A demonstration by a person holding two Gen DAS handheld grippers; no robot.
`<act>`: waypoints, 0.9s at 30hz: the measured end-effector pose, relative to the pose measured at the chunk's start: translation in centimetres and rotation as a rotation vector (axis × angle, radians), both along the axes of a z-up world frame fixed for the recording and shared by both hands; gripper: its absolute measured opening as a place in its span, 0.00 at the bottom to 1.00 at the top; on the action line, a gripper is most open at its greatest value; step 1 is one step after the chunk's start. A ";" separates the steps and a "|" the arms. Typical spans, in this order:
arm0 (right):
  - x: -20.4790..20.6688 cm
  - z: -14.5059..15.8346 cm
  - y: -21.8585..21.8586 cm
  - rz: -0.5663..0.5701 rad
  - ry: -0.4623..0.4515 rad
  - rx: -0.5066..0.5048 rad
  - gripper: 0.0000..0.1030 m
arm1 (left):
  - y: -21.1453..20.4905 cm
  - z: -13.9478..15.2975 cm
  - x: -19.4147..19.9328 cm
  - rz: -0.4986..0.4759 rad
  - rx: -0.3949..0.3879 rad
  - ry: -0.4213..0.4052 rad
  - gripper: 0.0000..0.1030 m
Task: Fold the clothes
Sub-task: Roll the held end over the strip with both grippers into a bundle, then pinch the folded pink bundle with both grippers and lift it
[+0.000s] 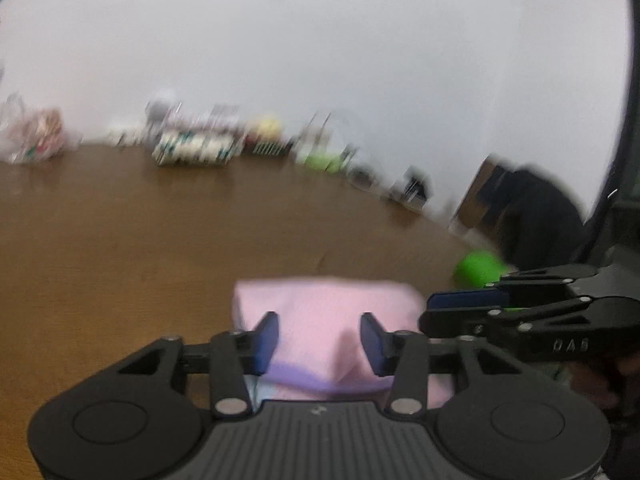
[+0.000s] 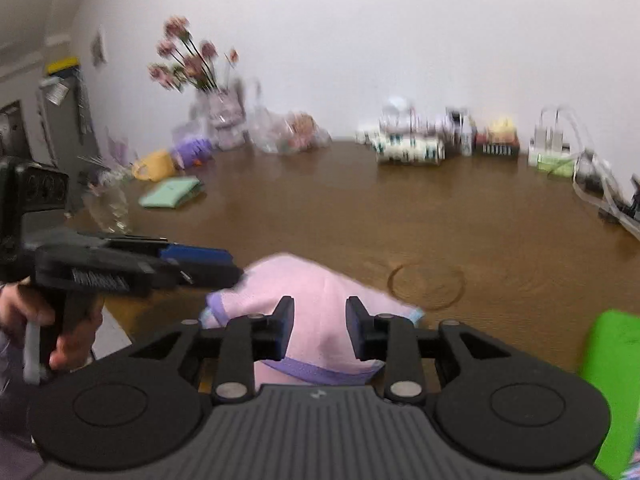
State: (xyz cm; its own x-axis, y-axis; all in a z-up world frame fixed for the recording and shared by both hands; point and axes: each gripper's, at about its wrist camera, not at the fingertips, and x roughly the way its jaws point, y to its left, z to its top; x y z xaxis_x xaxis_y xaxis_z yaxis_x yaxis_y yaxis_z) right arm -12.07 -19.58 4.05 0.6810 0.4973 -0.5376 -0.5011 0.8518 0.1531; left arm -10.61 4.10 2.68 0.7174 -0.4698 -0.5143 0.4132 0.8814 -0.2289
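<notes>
Low centre of both frames: pink garment (image 1: pixel 328 312) folded on brown bench (image 1: pixel 120 220); left tool (image 1: pixel 319 340) and right tool (image 2: pixel 320 330) parted, gripping nothing.

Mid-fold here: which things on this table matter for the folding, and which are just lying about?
For the job:
- pink garment, lilac trim
- left tongs, open
- right tongs, open

Lying about:
- flower vase
- yellow mug
- mint-green booklet
- green object
- blurred clutter along the wall
</notes>
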 end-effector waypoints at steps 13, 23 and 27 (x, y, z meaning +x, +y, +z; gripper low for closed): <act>0.3 -2.1 1.4 -0.114 0.049 -0.053 0.37 | 2.1 -0.1 0.5 0.177 -0.016 0.099 0.48; 1.1 -3.9 1.2 -0.141 0.139 0.040 0.51 | 3.0 -2.0 0.6 0.170 -0.021 0.137 0.53; 0.8 -3.8 1.2 -0.134 0.139 0.046 0.43 | 3.1 -2.0 0.3 0.144 -0.026 0.141 0.55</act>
State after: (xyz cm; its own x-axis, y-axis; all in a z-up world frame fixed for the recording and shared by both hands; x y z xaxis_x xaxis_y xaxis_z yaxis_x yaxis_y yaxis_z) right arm -11.28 -18.40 0.23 0.6633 0.4333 -0.6101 -0.3549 0.8999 0.2533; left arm -10.35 7.25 0.72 0.7001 -0.3824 -0.6031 0.2460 0.9220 -0.2990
